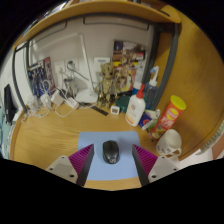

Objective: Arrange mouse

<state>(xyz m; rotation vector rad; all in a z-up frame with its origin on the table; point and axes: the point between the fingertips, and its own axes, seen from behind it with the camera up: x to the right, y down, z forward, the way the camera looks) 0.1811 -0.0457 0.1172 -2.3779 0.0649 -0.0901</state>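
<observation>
I see the black mouse (110, 152) on the blue mousepad (95, 140), lying between my gripper (110, 163) fingers, which stand wide open, holding nothing, gaps either side.

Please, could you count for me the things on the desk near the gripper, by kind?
Mouse: 1
Mouse mat: 1
White glue bottle: 1
Yellow tube with pink lid: 1
White mug: 1
Total: 5
The gripper is open, mouse between its fingers.
</observation>
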